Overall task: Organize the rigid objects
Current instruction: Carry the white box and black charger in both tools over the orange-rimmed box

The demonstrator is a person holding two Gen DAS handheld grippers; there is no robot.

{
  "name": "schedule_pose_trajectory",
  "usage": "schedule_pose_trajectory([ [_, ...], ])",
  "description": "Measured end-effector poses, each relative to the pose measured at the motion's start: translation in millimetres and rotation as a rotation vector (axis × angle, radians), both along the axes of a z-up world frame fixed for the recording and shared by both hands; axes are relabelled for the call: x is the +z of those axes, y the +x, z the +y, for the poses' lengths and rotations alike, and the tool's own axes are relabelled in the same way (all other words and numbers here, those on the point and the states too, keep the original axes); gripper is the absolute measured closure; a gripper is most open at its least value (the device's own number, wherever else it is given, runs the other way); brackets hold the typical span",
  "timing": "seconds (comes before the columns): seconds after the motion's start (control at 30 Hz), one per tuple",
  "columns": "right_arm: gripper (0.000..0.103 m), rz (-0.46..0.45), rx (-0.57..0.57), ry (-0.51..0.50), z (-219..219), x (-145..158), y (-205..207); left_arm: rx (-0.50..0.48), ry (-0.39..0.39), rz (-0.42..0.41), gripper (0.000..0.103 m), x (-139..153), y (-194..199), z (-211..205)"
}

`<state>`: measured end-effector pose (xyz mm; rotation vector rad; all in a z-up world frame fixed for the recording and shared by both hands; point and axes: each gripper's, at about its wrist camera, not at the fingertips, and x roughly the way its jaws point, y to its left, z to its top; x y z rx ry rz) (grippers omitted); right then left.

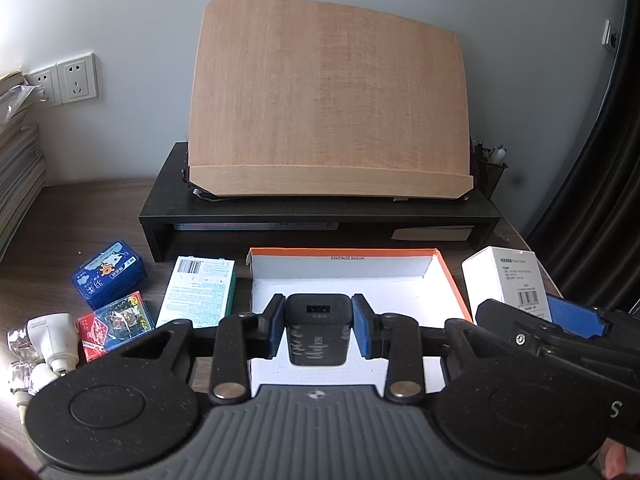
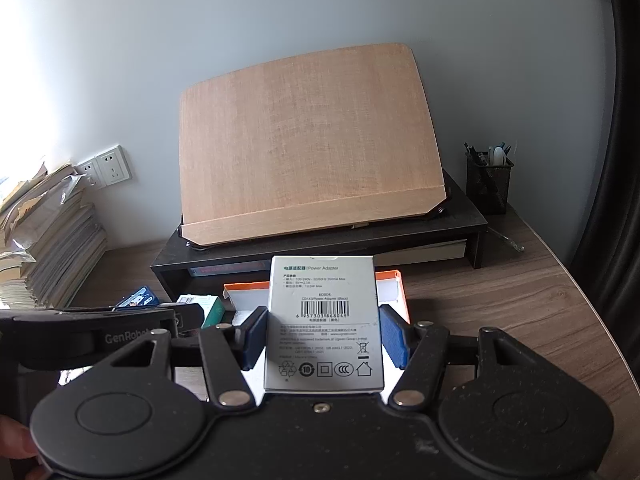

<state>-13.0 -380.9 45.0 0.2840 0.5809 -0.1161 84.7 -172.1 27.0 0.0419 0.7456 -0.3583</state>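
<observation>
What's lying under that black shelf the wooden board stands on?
Under the black shelf I can see flat things: a silvery item with red lettering at left and a pale flat piece at right. What they are is unclear, and the shadowed back is hidden.

matt plastic adapter point(image 1: 318, 330), wood-grain desk point(image 2: 520, 304)

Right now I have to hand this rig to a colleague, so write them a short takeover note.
Left claw: shut on the black charger, held above the orange-rimmed tray.
Right claw: shut on the white power adapter box, also near the tray.
Done: nothing visibly in the tray yet.
Left on the desk: green-and-white box, blue card box, red card pack, white plugs at the far left. Set both held items in the tray, then probably collect these.
</observation>
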Motion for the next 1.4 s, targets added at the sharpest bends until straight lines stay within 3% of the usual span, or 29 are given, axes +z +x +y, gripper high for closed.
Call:
schedule_pose_trajectory([
  [1.4, 0.032, 0.051, 0.025, -0.012, 6.0, -11.5, 37.9, 0.02, 0.015, 0.034, 0.067, -13.1, 25.3, 2.6],
])
